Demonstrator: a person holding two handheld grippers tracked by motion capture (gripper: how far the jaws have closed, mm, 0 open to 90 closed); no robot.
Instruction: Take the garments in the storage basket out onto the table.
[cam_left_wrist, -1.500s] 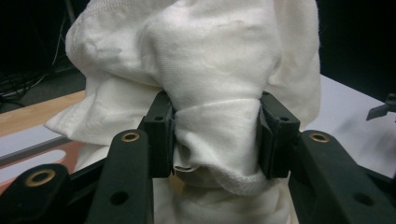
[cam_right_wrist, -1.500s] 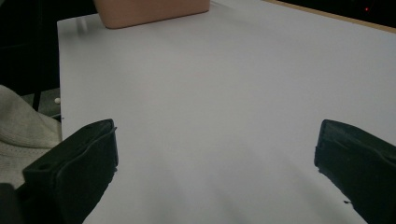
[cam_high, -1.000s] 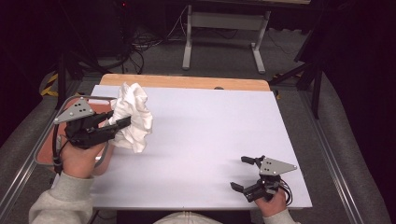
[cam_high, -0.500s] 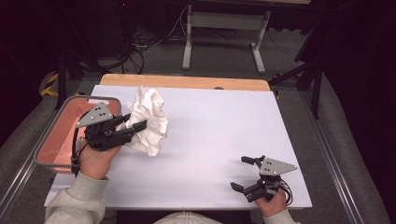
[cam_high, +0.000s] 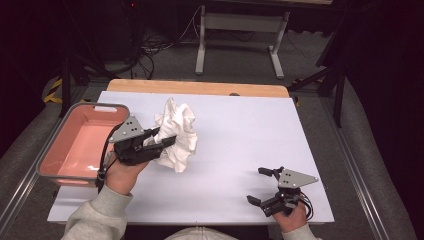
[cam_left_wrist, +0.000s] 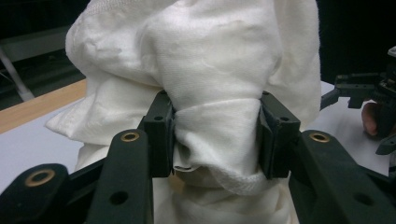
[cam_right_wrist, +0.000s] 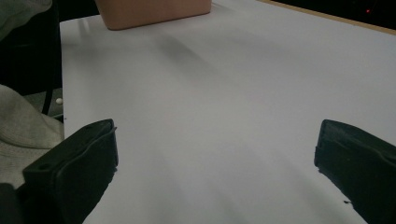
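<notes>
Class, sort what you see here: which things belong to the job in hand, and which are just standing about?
In the job: white cloth, bunched and clamped in the left gripper; pink bin beside it, nothing visible inside.

Just about: right gripper, open and resting on the white table; metal stand on the floor beyond.

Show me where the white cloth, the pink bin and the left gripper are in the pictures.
white cloth (cam_high: 180, 131): high view, on its bunched middle.
pink bin (cam_high: 56, 174): high view, on the grey rim of its near wall.
left gripper (cam_left_wrist: 215, 135): left gripper view, midway between its fingertips, which pinch the cloth.
</notes>
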